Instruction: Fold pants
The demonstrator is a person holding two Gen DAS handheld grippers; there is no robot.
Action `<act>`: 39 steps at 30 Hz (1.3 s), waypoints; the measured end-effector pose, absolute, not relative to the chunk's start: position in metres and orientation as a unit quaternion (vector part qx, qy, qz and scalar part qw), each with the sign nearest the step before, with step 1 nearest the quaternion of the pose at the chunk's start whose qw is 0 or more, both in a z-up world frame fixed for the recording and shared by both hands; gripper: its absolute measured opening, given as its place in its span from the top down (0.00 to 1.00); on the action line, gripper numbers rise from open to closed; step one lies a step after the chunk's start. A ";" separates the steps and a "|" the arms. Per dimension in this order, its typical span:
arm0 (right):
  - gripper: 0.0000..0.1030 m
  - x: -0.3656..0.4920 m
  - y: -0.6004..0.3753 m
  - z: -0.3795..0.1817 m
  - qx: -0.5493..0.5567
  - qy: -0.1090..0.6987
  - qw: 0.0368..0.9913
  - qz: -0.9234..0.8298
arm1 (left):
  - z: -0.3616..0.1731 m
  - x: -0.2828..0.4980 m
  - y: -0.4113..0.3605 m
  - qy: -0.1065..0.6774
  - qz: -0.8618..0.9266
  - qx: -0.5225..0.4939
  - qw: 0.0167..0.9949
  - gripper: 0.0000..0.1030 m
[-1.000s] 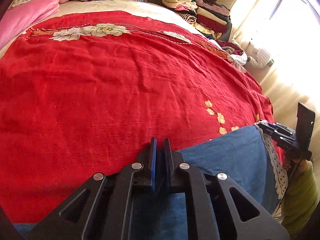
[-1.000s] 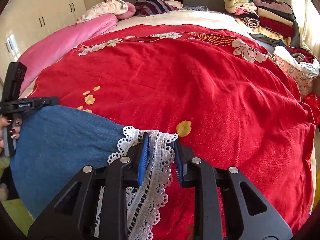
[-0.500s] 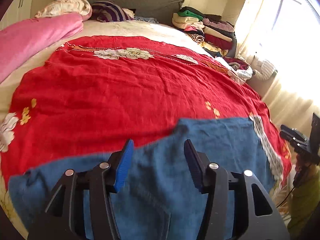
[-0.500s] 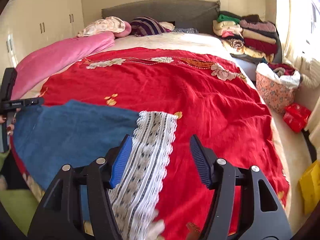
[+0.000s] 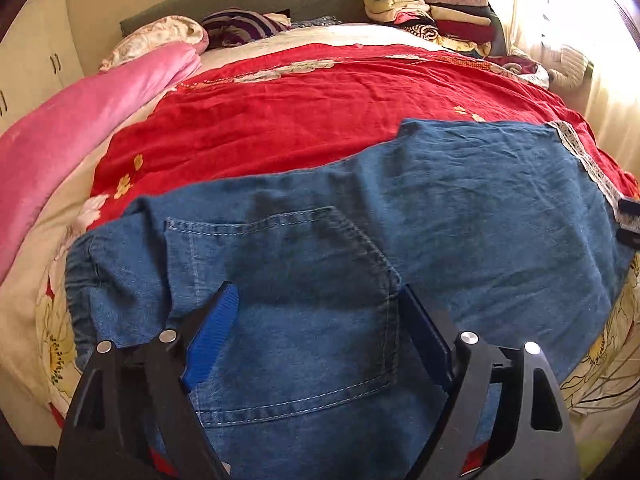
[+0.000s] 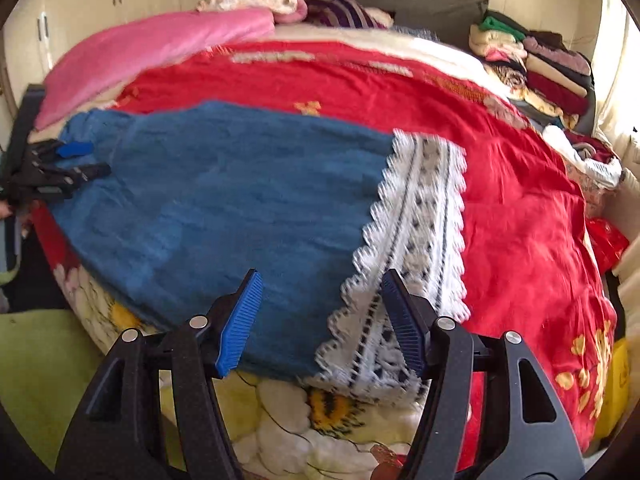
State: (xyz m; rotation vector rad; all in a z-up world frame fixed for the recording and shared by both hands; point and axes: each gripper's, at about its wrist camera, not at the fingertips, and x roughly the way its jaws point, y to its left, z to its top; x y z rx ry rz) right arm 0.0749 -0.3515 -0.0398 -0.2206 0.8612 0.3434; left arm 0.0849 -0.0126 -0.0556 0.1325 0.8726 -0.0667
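Both gripper [image 5: 316,316] [image 6: 320,300] sets spread, blue pants [image 5: 460,216] flat on red bedspread [image 5: 320,112].

Black angular frames with triangular cut-outs and silver round screws are being shown on the left gripper [image 5: 316,312] and right gripper [image 6: 320,304]; ribbed blue pads [image 6: 239,322] are being carried inside.

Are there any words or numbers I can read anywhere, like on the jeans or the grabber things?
No text can be read anywhere.
The pants show only stitching on the back pocket, no label.
The lace trim has a pattern, not letters.
The left gripper and right gripper show no markings.
The folded clothes pile is too small to tell.
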 end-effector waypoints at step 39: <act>0.29 0.059 -0.307 -0.031 -0.073 0.379 0.892 0.234 | -0.061 0.061 -0.080 0.437 -0.167 0.067 0.881 0.17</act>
